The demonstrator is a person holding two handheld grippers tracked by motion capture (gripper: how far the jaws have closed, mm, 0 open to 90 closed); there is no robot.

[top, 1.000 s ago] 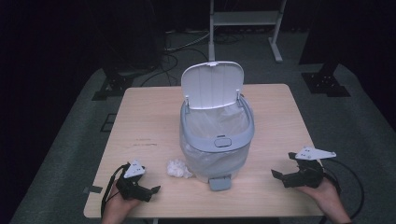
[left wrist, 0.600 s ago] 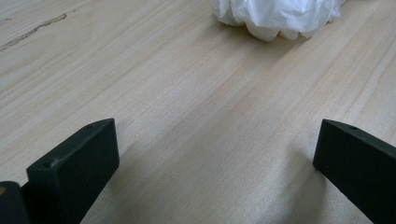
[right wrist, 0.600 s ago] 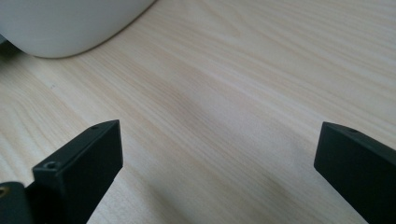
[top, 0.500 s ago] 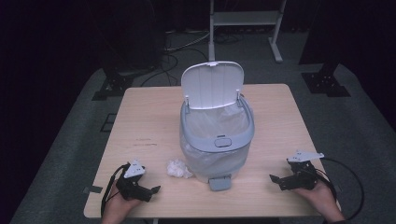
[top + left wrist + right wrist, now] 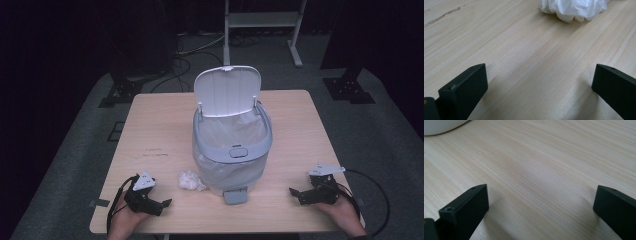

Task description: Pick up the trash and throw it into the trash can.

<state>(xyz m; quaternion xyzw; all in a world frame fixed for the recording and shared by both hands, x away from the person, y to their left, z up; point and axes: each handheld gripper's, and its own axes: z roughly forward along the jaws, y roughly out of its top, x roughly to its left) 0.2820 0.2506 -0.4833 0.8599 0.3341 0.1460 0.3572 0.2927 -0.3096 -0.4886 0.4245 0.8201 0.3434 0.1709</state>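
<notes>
Left claw (image 5: 161,204): released, jaws spread wide and resting low on the bench (image 5: 150,130) near its front edge, aimed toward the tissue wad.
Right claw (image 5: 298,192): released too, jaws wide apart over bare wood at the front right, holding nothing.
Tissue wad (image 5: 191,180): crumpled white paper lying on the bench just beside the bin's left flank, a short way ahead of the left claw; in the left gripper view it sits at the top edge (image 5: 574,8).
Risk at the grasp: the wad is soft and light, so a low sliding approach would likely push it along the wood or against the bin instead of trapping it; a shallow pinch may catch only a loose fold.
Pedal (image 5: 235,196): grey tab jutting from the bin's foot toward the front edge; a claw sweeping across could knock it.
Bin (image 5: 232,150): grey, lined with a clear bag, standing mid-bench with nobody steadying it; a sideways bump from the left claw could shift or tip it.
Bag liner: possibly slack at the rim, hard to tell from here; a jaw could snag it on the drop.
Lid (image 5: 227,92): upright at the back, open; a jolt to the bin might bring it down over the opening.
</notes>
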